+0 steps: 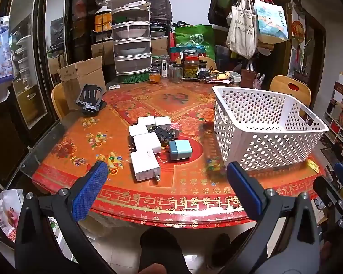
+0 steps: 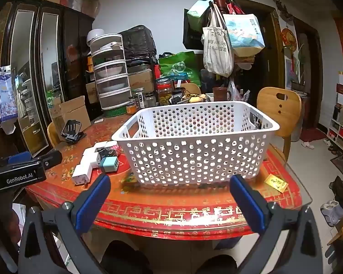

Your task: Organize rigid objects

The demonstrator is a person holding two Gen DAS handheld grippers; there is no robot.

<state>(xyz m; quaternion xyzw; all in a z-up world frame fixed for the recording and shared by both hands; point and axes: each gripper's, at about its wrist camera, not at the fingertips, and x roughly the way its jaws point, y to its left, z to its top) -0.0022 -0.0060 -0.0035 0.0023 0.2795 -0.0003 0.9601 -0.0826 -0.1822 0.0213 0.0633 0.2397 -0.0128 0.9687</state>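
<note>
A cluster of plug adapters lies on the round red table: several white chargers (image 1: 146,141), a teal and white cube charger (image 1: 180,149) and a small black piece (image 1: 162,133). The cluster also shows in the right wrist view (image 2: 96,159). A white perforated basket (image 1: 267,125) stands to their right, and fills the middle of the right wrist view (image 2: 194,143). My left gripper (image 1: 167,178) is open and empty, held near the table's front edge before the chargers. My right gripper (image 2: 169,191) is open and empty in front of the basket.
A black phone stand (image 1: 90,99) sits at the table's left. Jars (image 1: 191,65), a tiered food cover (image 1: 131,38) and clutter line the back. A yellow card (image 2: 276,182) lies right of the basket. Wooden chairs (image 2: 280,111) stand around the table.
</note>
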